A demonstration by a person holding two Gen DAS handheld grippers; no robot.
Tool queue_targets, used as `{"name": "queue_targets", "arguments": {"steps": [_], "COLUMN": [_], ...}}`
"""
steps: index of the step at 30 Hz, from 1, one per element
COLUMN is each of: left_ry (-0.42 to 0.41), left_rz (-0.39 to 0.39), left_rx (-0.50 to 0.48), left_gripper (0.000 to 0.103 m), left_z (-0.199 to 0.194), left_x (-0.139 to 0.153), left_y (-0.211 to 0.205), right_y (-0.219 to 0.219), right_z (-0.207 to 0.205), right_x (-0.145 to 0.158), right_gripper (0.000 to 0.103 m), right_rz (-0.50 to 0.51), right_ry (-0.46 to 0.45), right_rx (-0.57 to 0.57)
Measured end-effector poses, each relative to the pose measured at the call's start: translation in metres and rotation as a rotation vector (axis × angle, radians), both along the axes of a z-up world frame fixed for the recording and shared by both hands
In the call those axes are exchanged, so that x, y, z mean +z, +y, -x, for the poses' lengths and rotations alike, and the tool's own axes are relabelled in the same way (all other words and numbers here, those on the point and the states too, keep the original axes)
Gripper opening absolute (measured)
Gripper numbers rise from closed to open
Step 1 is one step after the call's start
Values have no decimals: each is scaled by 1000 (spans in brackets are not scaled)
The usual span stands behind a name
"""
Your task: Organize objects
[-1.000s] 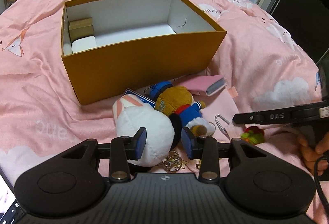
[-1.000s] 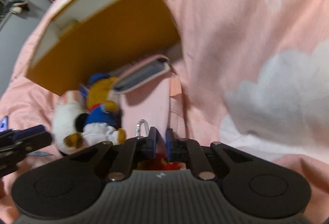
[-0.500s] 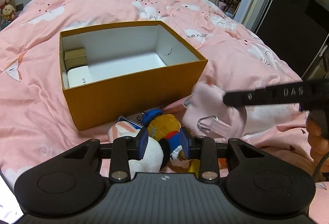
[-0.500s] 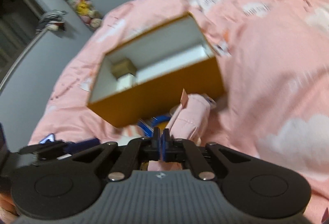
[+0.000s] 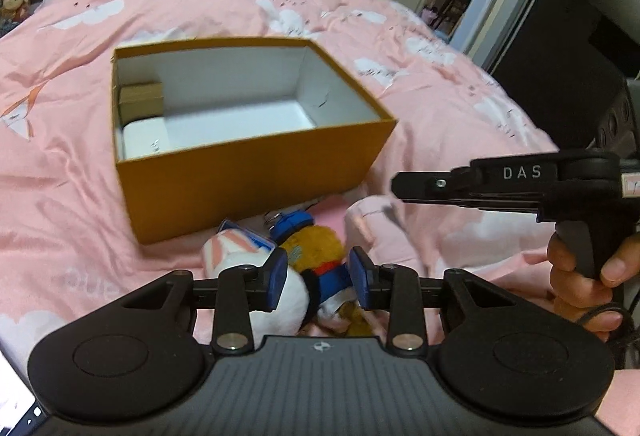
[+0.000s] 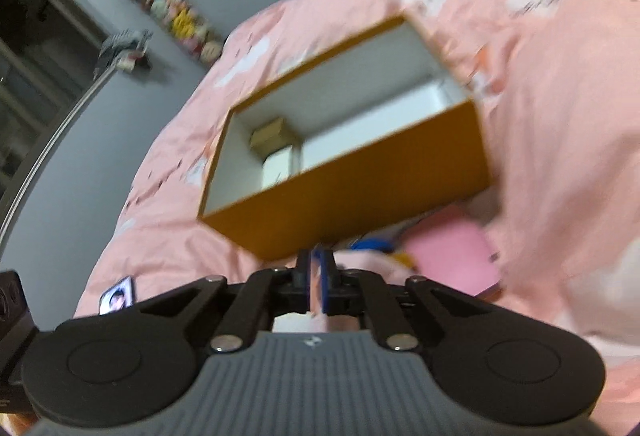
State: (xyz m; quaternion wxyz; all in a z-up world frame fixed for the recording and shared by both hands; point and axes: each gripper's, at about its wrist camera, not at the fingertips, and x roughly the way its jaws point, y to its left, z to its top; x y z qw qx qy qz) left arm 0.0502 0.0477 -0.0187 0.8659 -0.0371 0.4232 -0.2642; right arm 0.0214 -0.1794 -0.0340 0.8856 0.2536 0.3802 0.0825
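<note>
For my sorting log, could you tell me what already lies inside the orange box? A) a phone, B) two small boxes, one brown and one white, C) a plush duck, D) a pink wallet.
B: the orange box holds a brown box and a white box at one end; nothing else shows inside.

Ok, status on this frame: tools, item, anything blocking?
Left tool open, over the plush toys. Right tool shut on pink pouch, lifted short of the orange box. Nothing blocking the box opening.
</note>
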Motion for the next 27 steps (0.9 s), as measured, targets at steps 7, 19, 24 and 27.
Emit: {"name": "queue_targets", "arguments": {"steps": [7,19,24,27], "left_ry": [-17,81,109,149], "left_rz": [58,-8,-59,-70], "left_rx": [-88,-38,-35,-36], "left_gripper": [43,52,51,46], "left_z": [5,-2,-2,0], "left_x": [10,-8,-8,-13], "left_y": [-15,-21,-13,-12], "right_y": [-15,10,-9,-8], "right_z": [13,4,12,21], "right_x": [-26,-46,-47,-40], "right_gripper": [7,12,30,38], "right_rz": [155,129,21,-15], "right_ry": [171,210,259,266], "right_rx": [-87,71,17,32]}}
